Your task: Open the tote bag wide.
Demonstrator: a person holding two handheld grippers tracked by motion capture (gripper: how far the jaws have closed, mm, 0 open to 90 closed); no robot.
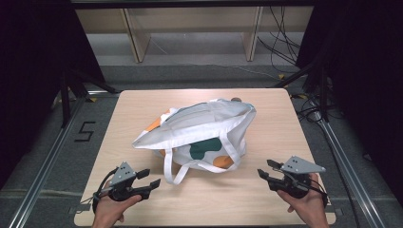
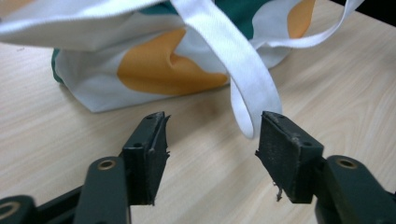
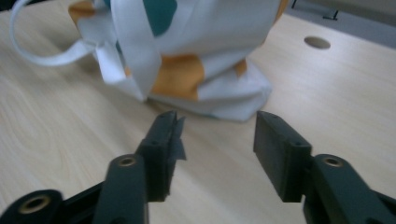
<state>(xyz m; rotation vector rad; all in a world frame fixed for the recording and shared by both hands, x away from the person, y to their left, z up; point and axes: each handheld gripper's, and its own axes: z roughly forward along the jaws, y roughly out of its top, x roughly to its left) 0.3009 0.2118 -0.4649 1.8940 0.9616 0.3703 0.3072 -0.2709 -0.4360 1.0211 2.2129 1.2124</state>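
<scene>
A white cloth tote bag [image 1: 204, 130] with orange and green patches lies slumped on the middle of the wooden table [image 1: 142, 199]. Its white strap [image 1: 172, 175] loops toward the front left. My left gripper [image 1: 148, 179] is open at the front left, just short of that strap [image 2: 243, 79]; nothing is between its jaws. At the front right, my right gripper [image 1: 267, 168] is open too, a little short of the bag's right side [image 3: 205, 65], and holds nothing.
A round hole [image 3: 317, 42] is in the tabletop beyond the bag. Wooden shelving [image 1: 190, 28] stands behind the table, cables [image 1: 280, 42] hang at the back right, and metal rails [image 1: 347, 166] run along both sides. A "5" mark [image 1: 84, 131] is on the floor at left.
</scene>
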